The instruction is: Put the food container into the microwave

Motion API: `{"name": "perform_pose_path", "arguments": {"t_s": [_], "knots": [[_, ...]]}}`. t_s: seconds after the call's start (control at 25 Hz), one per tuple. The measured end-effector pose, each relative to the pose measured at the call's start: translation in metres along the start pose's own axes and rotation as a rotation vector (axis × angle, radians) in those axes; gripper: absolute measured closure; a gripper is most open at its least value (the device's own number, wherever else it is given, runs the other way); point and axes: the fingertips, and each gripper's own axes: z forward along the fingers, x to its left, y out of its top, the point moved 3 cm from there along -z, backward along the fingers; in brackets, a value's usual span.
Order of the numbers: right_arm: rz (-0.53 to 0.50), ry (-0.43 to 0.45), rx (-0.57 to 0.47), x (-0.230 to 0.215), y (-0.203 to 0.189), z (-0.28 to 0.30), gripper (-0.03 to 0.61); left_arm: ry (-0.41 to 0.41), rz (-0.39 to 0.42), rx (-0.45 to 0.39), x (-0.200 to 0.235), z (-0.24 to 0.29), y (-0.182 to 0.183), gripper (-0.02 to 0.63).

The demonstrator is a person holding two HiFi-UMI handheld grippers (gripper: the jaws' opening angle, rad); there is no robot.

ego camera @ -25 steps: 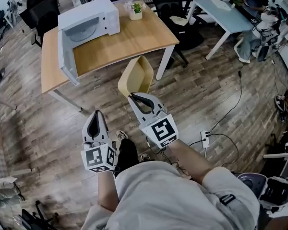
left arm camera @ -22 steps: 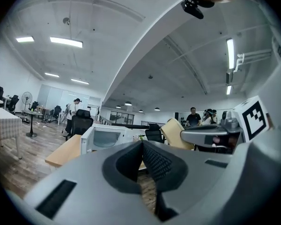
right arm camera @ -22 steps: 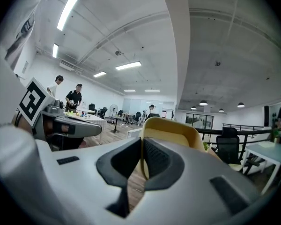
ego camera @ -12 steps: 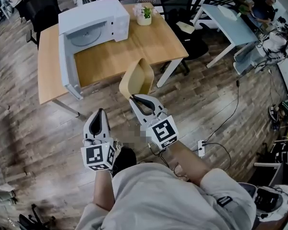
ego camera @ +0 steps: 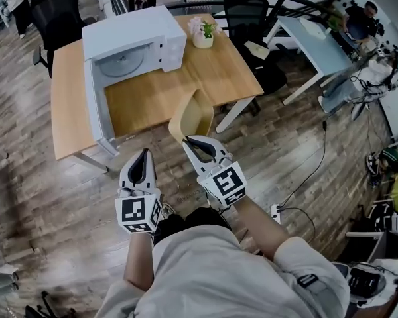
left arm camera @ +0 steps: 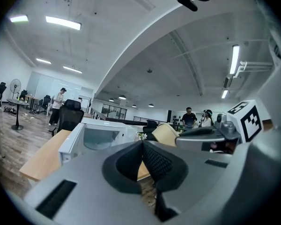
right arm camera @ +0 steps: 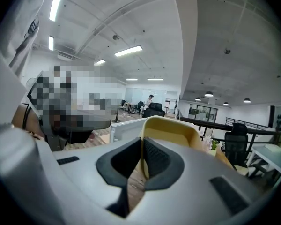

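Microwave door (ego camera: 96, 114): hanging open on the oven's left side, reaching down past the table's near edge. I am reading it as the one thing to steer round.
Microwave (ego camera: 136, 42): sitting on the far left part of the wooden table (ego camera: 186, 78), with the cavity facing me, the turntable showing and nothing inside.
Left gripper (ego camera: 144, 159): jaws together on nothing, riding low beside the right one. It is on the microwave's side but I am treating it as idle.
Food container (ego camera: 192, 114): hanging in the air over the table's near edge, tipped up on its side, long axis running away from me.
Right gripper (ego camera: 191, 141): clamping the container's near rim. The cavity is lying ahead and to the left, so this arm is carrying the move.
Flower pot (ego camera: 203, 33): standing just right of the microwave, and I am judging it clear of the path.
Chair (ego camera: 249, 12): standing beyond the table, out of the way.
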Motion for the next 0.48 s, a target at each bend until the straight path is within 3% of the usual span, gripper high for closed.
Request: {"name": "perform_pose_path", "arguments": {"t_s": [0.48], "knots": [[0.008, 0.048, 0.025, -0.020, -0.011, 0.035, 0.555, 0.003, -0.016, 0.037, 0.017, 0.040, -0.008, 0.601]]}}
